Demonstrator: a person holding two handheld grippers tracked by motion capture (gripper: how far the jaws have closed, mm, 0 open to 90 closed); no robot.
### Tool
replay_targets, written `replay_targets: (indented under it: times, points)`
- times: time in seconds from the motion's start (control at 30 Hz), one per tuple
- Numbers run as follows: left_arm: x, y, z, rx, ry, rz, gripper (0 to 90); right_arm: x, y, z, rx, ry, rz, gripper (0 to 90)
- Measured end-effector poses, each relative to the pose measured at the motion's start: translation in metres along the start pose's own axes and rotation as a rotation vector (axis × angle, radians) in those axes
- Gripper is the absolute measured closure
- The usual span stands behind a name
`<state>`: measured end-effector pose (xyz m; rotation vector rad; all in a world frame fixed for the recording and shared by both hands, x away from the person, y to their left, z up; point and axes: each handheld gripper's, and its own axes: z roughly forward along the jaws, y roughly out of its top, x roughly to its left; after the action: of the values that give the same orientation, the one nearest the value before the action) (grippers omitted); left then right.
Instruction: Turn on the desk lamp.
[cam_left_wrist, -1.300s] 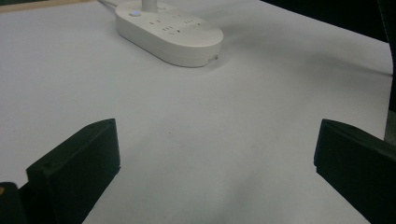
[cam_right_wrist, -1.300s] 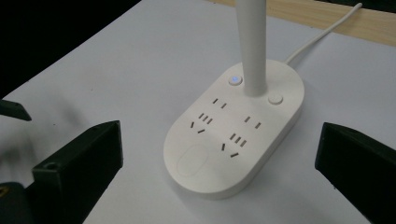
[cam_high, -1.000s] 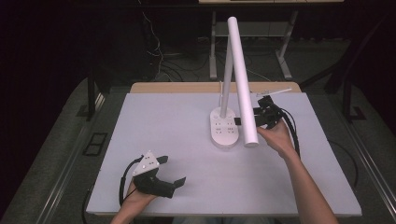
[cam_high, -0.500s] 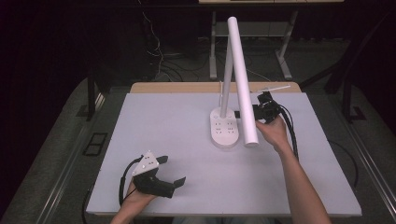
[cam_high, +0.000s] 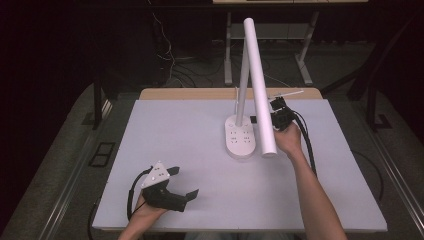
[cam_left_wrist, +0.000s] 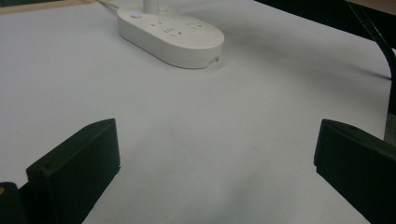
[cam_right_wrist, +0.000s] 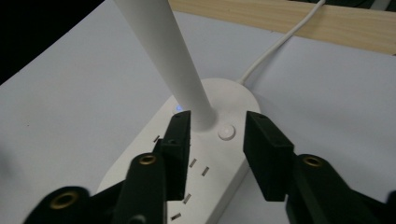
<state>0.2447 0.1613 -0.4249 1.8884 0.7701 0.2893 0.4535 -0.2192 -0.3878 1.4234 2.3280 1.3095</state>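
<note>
A white desk lamp stands on the table, its oval base (cam_high: 239, 139) carrying power sockets, with a thin stem and a long white tube head (cam_high: 260, 85) slanting down over it. My right gripper (cam_high: 255, 120) reaches in from the right, partly hidden by the tube head. In the right gripper view its jaws (cam_right_wrist: 217, 135) stand open just above the base (cam_right_wrist: 205, 154), short of the stem (cam_right_wrist: 187, 88), with a round button (cam_right_wrist: 226, 132) between the tips and a blue light (cam_right_wrist: 179, 108) beside them. My left gripper (cam_high: 181, 183) rests wide open at the front left, holding nothing (cam_left_wrist: 215, 140).
The lamp's white cable (cam_right_wrist: 275, 46) runs off the base toward the far wooden edge (cam_high: 200, 94). The grey table top (cam_high: 175, 135) spreads between my left gripper and the base (cam_left_wrist: 173, 32). Desk legs and cables show on the dark floor beyond.
My right gripper has moved slightly left and farther in toward the lamp's stem. The left gripper has stayed where it was.
</note>
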Motion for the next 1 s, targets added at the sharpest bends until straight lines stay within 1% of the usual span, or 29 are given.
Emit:
replay_targets:
  times: [0.1, 0.17, 0.23, 0.27, 0.37, 0.43, 0.57, 0.8, 0.93, 1.0]
  points:
    - [0.0, 0.0, 0.0, 0.0, -0.001, 0.0, 0.0, -0.004, -0.001, 0.005, -0.013, 0.02, 0.02, 69.8]
    - [0.0, 0.0, 0.0, -0.001, -0.001, -0.001, 0.0, -0.006, -0.002, 0.007, -0.024, 0.031, 0.029, 72.2]
    - [0.0, 0.0, 0.0, -0.001, 0.0, -0.001, 0.0, -0.006, -0.002, 0.009, -0.029, 0.031, 0.034, 73.2]
    - [0.0, 0.0, 0.0, -0.004, 0.0, -0.004, 0.0, -0.008, -0.002, 0.011, -0.037, 0.037, 0.048, 76.4]
    - [0.0, 0.0, 0.0, -0.002, -0.001, -0.003, 0.0, -0.01, -0.001, 0.014, -0.048, 0.049, 0.079, 80.7]
    - [0.0, 0.0, 0.0, -0.002, -0.001, -0.003, 0.0, -0.012, -0.001, 0.017, -0.054, 0.056, 0.091, 83.6]
    - [0.0, 0.0, 0.0, -0.007, -0.002, -0.005, 0.0, -0.013, -0.001, 0.023, -0.049, 0.05, 0.1, 88.9]
    - [0.0, 0.0, -0.001, -0.006, -0.004, -0.002, 0.0, -0.014, -0.003, 0.039, -0.041, 0.054, 0.115, 89.1]
    - [0.001, 0.0, -0.001, -0.005, -0.005, 0.0, 0.0, -0.015, -0.007, 0.049, -0.028, 0.042, 0.114, 89.1]
    - [0.001, 0.0, -0.001, -0.005, -0.004, 0.002, 0.0, -0.016, -0.008, 0.051, -0.028, 0.046, 0.123, 89.1]
